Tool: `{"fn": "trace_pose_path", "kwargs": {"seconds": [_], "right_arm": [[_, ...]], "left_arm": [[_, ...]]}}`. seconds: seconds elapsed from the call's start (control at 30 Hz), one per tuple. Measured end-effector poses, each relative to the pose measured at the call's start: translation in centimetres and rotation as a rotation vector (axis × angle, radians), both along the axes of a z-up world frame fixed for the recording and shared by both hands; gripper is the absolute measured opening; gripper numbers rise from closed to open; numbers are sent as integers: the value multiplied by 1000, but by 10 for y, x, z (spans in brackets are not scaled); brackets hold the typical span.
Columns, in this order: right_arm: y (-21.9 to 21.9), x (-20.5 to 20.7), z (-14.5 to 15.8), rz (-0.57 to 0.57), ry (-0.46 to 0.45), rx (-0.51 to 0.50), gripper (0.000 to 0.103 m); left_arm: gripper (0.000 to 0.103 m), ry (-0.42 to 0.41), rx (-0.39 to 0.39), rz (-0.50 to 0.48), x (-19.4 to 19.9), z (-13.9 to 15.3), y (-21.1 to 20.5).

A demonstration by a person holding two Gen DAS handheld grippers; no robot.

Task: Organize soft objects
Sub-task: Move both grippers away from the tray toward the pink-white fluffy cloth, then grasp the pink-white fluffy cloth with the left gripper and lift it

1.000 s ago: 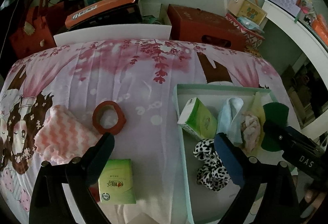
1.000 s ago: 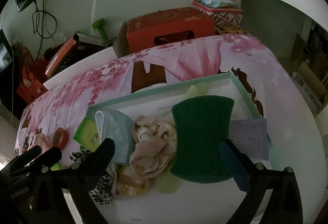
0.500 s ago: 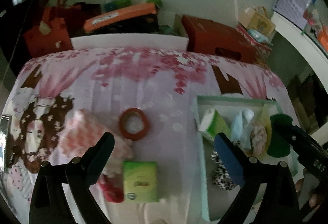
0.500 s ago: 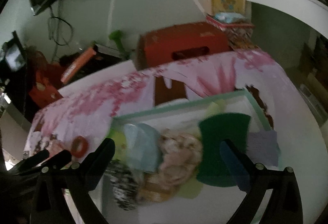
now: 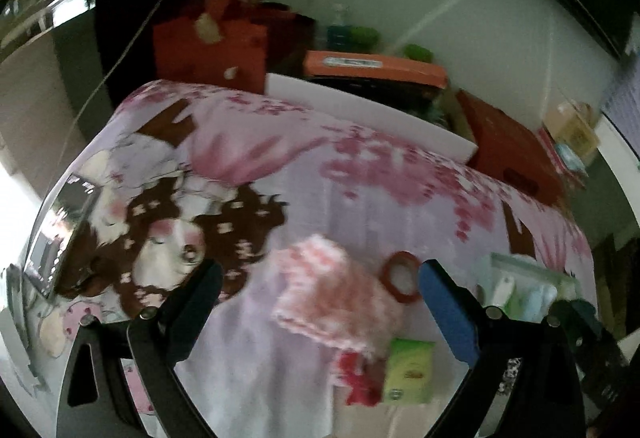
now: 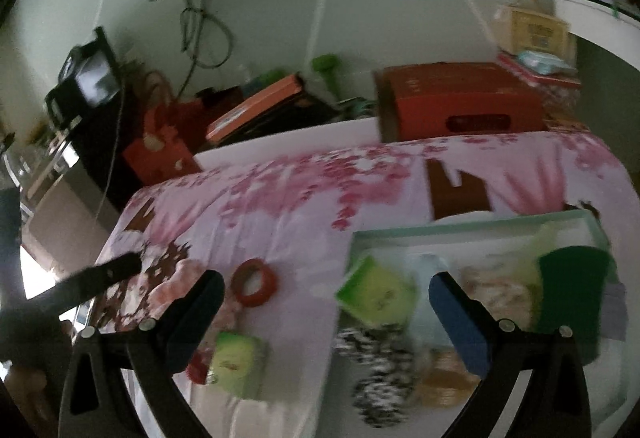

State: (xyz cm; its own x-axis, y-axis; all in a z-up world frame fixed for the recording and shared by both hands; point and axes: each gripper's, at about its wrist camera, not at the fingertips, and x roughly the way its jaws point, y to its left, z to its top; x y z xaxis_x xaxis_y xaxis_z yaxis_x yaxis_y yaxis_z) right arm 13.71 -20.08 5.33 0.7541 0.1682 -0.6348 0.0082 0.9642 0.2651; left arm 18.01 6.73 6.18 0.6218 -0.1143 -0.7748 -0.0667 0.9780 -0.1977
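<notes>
Ahead, pink cloth point(image 5: 328, 294) lies between the gaping left tongs point(image 5: 320, 302).

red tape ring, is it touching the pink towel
Cannot tell. In the left wrist view the red tape ring lies close beside the pink towel, but motion blur smears their edges, and the right wrist view is no clearer.

Left gripper point(image 5: 320, 302) jaws wide apart, empty, above pink floral bedsheet point(image 5: 360, 189). Pink-white fuzzy folded cloth point(image 5: 332, 294) between fingers. Red tape ring point(image 5: 400, 278) at its 2 o'clock, green tissue pack point(image 5: 408, 370) at 5. Frame blurred.
</notes>
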Motion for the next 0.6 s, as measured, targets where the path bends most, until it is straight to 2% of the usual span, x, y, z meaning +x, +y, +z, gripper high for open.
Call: {"fn": "trace_pose_path", "kwargs": {"seconds": [0.2, 0.43, 0.6], "right_arm": [[32, 7, -10, 81, 30, -17, 103], [58, 16, -33, 148, 97, -31, 103], [77, 22, -55, 185, 163, -58, 102]], "left_arm": [[98, 32, -4, 31, 1, -8, 15], [98, 138, -28, -1, 6, -37, 10], [98, 207, -63, 13, 10, -57, 14]]}}
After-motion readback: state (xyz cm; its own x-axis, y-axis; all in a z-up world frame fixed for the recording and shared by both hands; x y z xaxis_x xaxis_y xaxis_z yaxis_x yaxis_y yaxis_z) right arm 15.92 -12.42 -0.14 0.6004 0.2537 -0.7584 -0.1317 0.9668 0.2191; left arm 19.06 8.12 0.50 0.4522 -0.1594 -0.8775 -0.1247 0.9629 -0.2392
